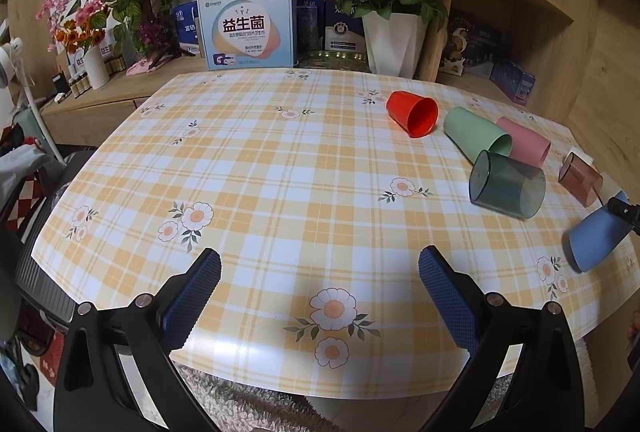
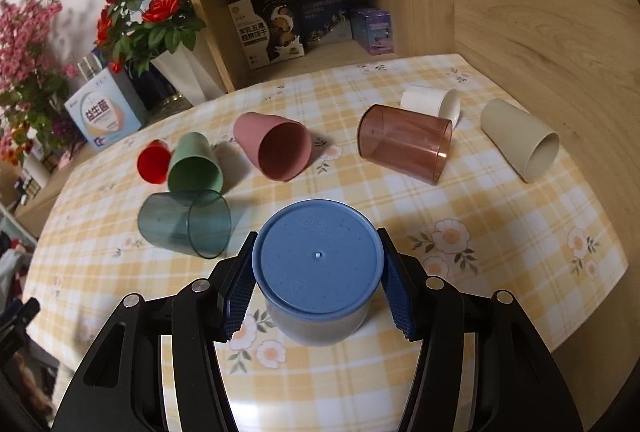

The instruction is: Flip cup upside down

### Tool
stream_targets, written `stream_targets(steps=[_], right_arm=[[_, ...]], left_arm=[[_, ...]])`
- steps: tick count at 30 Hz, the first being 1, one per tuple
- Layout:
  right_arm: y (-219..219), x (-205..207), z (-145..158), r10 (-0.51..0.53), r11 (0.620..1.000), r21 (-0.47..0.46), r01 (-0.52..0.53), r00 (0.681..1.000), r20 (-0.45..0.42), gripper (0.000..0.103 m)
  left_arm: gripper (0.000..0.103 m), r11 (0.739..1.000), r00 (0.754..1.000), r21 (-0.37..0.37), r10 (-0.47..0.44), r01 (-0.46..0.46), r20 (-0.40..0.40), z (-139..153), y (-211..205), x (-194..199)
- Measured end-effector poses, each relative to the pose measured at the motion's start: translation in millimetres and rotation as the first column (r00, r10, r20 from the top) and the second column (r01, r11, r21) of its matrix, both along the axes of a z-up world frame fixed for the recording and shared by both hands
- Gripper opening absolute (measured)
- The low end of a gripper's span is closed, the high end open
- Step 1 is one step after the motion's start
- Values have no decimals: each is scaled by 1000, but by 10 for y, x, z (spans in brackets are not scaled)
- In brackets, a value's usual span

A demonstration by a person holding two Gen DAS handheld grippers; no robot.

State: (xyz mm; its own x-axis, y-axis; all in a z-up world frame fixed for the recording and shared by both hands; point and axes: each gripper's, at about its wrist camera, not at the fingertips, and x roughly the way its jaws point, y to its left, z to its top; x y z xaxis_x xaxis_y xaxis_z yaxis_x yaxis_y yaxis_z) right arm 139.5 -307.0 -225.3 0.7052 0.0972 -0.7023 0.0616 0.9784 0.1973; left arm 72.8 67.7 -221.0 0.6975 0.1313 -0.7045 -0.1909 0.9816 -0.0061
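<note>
My right gripper (image 2: pixel 318 282) is shut on a blue cup (image 2: pixel 316 260), its flat bottom turned up toward the camera and its mouth toward the table. The same blue cup (image 1: pixel 596 238) shows tilted at the right edge of the left wrist view, held just above the tablecloth. My left gripper (image 1: pixel 320 296) is open and empty over the near edge of the table, well left of the blue cup.
Several cups lie on their sides on the plaid tablecloth (image 2: pixel 500 216): red (image 2: pixel 154 160), green (image 2: pixel 194 164), pink (image 2: pixel 274 146), dark clear (image 2: pixel 184 224), brown clear (image 2: pixel 404 142), white (image 2: pixel 430 104), beige (image 2: pixel 520 138). Flower pots and boxes (image 1: pixel 246 28) stand behind, shelves at the right.
</note>
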Motion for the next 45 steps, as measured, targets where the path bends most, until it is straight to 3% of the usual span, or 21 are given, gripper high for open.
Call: stream_targets(steps=[4, 15, 21, 25, 28, 32, 37, 45], right_arm=[[114, 50, 10, 28, 992, -123, -23, 999, 41, 55], [337, 169, -98, 74, 989, -127, -74, 997, -5, 55], [391, 239, -84, 75, 986, -143, -80, 996, -38, 56], [413, 221, 41, 72, 984, -163, -75, 997, -18, 61], [418, 168, 175, 71, 982, -173, -69, 997, 3, 69], [419, 16, 481, 77, 989, -126, -71, 996, 43, 87], [504, -317, 946, 105, 988, -126, -89, 986, 127, 87], [536, -905, 1592, 102, 991, -107, -80, 970, 220, 87]], left_arm=[[97, 1000, 1000, 7, 8, -8, -3, -9, 7, 3], [97, 999, 1000, 16, 30, -30, -8, -52, 82, 25], [97, 998, 1000, 61, 25, -25, 0, -33, 25, 45], [97, 999, 1000, 47, -8, 8, -11, -2, -3, 61], [97, 999, 999, 37, -28, 29, -18, 43, -35, 72], [97, 998, 998, 37, -48, 47, 32, 291, -60, 43], [97, 997, 992, 23, -77, 75, 103, 723, -95, -58], [97, 983, 962, 104, -169, 150, 213, 1513, -334, -449]])
